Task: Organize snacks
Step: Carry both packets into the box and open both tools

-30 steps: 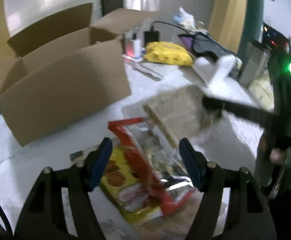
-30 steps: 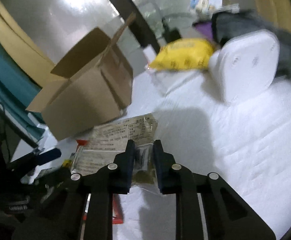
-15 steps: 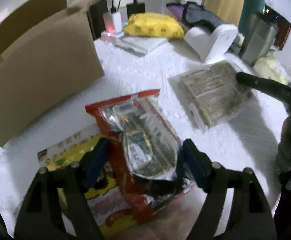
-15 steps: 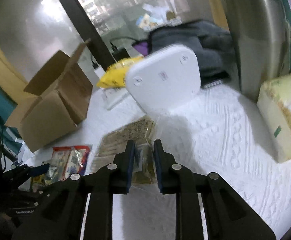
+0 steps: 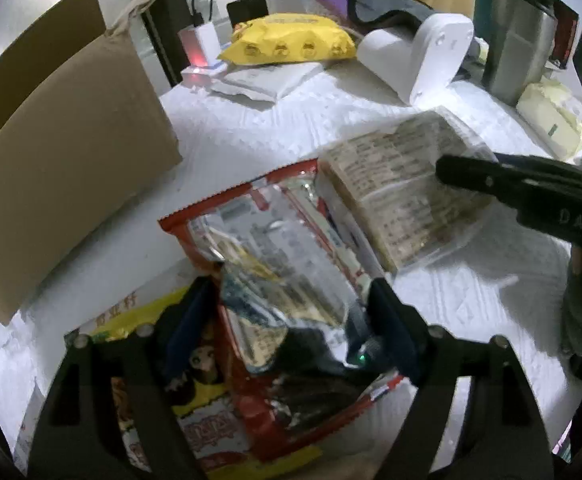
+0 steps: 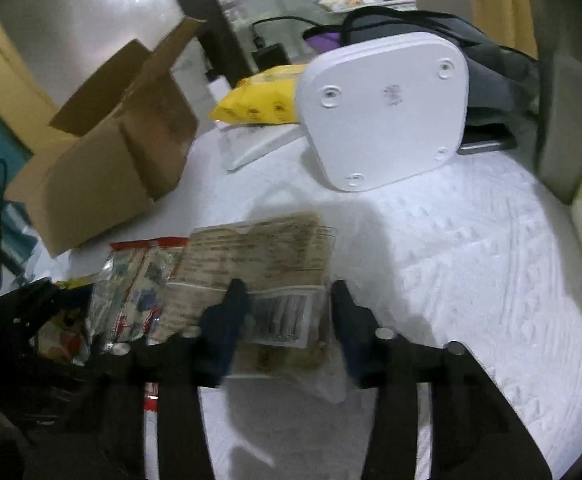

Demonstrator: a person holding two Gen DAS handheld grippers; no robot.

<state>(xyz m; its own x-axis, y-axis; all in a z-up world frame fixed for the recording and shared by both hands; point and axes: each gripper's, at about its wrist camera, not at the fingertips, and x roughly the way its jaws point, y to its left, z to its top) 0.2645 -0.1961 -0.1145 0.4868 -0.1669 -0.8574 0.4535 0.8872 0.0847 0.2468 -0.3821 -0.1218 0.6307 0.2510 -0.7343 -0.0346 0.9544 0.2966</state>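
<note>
A red and silver snack bag (image 5: 275, 276) lies on the white tablecloth, on top of a yellow snack pack (image 5: 195, 412). My left gripper (image 5: 291, 320) is open, its fingers on either side of the red bag's near half. A clear pack of brown biscuits (image 5: 403, 196) lies beside the red bag, to its right. My right gripper (image 6: 287, 320) is open with the biscuit pack (image 6: 267, 272) lying between its fingers on the cloth. The red bag (image 6: 131, 292) also shows left of it in the right wrist view.
An open cardboard box (image 5: 63, 160) stands at the left, also seen in the right wrist view (image 6: 111, 168). Behind are a yellow wipes pack (image 5: 291, 40), a white device (image 6: 387, 112), a metal flask (image 5: 519, 40), chargers and a pale pack (image 5: 555, 120).
My right gripper has opened and the biscuit pack it held now lies beside the red bag. My left gripper has come down around the red bag.
</note>
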